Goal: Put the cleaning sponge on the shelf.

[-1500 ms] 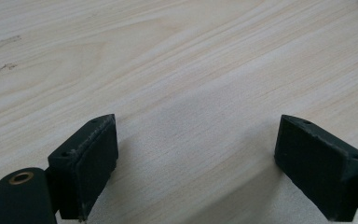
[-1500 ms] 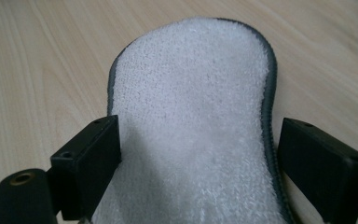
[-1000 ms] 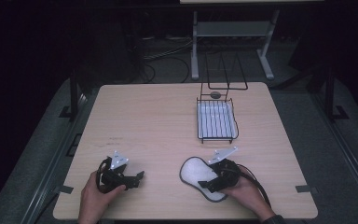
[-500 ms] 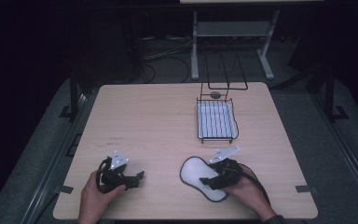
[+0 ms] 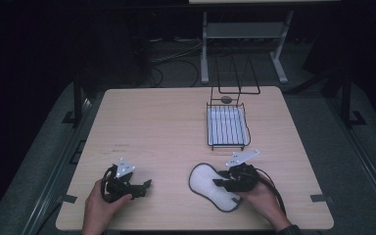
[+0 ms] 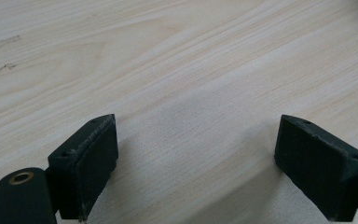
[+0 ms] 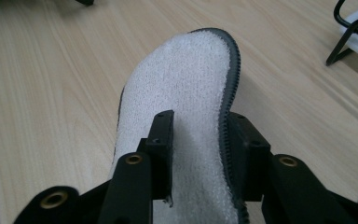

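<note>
The right gripper (image 7: pixel 200 140) pinches a white pad (image 5: pixel 210 186) with a dark edge, which lies on the desk (image 5: pixel 166 127) near the front, right of center. The left gripper (image 5: pixel 144 187) rests near the front left, its jaws wide over bare wood. A wire rack (image 5: pixel 227 126) stands farther back on the right.

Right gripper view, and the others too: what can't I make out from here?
- Pad: its near end runs off the bottom edge; its underside is hidden.
- Rack: cut by the right edge.
- High view: small dark thing behind the rack is too small to identify.
- Right gripper: the high view leaves its grip unclear.
</note>
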`<state>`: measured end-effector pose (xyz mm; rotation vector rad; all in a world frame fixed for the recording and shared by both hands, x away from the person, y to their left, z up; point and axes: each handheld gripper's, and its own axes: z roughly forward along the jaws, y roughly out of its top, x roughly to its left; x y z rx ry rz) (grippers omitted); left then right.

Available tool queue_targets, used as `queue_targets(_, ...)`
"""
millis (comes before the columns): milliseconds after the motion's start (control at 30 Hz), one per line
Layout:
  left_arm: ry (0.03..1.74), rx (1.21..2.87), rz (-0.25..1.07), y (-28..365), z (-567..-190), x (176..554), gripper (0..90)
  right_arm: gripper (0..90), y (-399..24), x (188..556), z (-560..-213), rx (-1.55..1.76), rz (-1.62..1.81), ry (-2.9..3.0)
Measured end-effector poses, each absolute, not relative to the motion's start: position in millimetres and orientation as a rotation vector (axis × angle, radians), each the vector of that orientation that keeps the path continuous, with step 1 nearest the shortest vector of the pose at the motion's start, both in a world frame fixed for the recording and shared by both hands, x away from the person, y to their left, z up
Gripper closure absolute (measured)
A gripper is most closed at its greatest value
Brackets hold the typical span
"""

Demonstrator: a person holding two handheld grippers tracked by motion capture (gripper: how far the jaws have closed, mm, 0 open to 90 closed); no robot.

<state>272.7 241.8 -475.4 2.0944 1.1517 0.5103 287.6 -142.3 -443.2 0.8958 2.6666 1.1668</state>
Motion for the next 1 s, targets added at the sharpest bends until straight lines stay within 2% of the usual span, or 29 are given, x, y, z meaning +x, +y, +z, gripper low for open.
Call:
queue_targets(400,1.153,2.092,0.510,241.6,-475.5,272.6,12.6,78.6,-147.4,288.2,-432.6,0.895,1.271,2.668)
queue_targets(1000,1.153,2.090,0.509,241.5,-475.5,272.7,12.6,82.5,-150.4,284.9,-415.9,0.843,1.351,2.640)
